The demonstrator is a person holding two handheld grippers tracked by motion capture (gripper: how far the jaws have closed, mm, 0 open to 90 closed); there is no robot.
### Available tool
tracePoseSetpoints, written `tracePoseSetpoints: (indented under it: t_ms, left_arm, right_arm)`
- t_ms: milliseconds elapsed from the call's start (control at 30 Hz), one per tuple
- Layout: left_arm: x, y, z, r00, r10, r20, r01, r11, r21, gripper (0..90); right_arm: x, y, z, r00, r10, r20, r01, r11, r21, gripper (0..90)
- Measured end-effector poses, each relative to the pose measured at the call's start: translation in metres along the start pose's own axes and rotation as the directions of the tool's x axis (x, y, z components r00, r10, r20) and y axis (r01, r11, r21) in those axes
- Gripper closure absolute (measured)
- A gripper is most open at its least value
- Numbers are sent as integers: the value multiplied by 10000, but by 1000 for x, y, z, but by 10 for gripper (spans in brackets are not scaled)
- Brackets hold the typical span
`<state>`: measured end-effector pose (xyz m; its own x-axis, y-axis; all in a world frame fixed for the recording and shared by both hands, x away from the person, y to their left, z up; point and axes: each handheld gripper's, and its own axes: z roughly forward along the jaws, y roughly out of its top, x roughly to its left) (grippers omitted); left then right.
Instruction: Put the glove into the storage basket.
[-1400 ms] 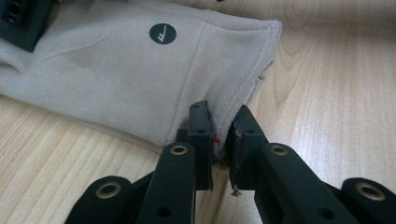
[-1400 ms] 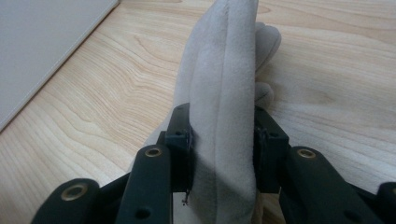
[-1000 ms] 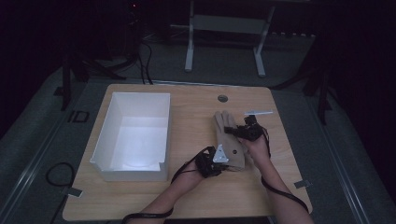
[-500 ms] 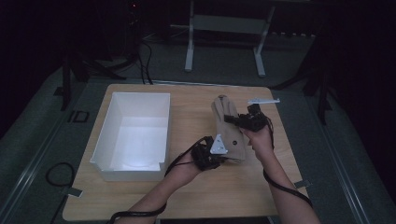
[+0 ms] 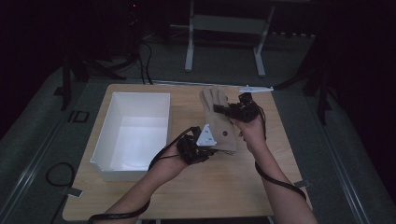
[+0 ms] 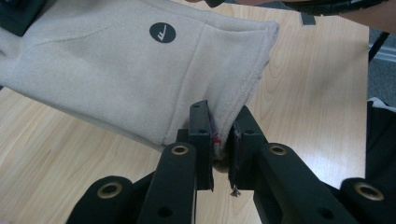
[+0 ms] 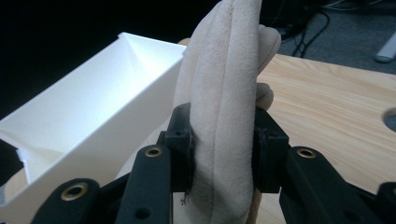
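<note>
A beige fleece glove (image 5: 218, 119) with a round black logo patch hangs stretched above the wooden table (image 5: 187, 186) between both grippers. My left gripper (image 5: 205, 148) is shut on the glove's cuff edge; in the left gripper view the cuff (image 6: 233, 112) is pinched between the black jaws (image 6: 222, 140). My right gripper (image 5: 224, 110) is shut across the glove's finger end, and in the right gripper view the folded glove fingers (image 7: 229, 93) stand squeezed between the jaws (image 7: 223, 149).
A white open box (image 5: 133, 133) stands on the left half of the table, also seen in the right gripper view (image 7: 84, 121). A round hole (image 7: 390, 119) is in the tabletop at the far side. Cables trail from both hands. Metal stand legs (image 5: 224, 42) rise beyond the table.
Both hands have lifted the glove off the table and carried it slightly away from me. Both grips have stayed the same.
</note>
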<state>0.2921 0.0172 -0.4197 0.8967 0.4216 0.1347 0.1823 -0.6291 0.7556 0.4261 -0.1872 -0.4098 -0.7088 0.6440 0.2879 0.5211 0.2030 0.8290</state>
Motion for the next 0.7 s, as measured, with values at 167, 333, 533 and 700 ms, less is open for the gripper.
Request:
tracePoseSetpoints:
  t_ms: [167, 333, 533, 700]
  left_arm:
    - [2, -4, -17, 9998, -3, -200, 8, 9998, 221, 823]
    - [5, -8, -32, 9994, -36, -342, 45, 9996, 274, 823]
    - [12, -23, -55, 9981, -268, -549, 286, 9990, 333, 823]
    - [16, -34, -70, 9963, -398, -760, 427, 9984, 366, 823]
  right_arm:
    - [15, 9, 10, 9993, -202, -316, 203, 9998, 18, 652]
    - [29, 18, 20, 9979, -394, -523, 393, 9992, -30, 652]
    - [48, 27, 39, 9948, -563, -848, 569, 9984, 57, 652]
    - [65, 36, 55, 9912, -786, -1066, 803, 9967, 123, 652]
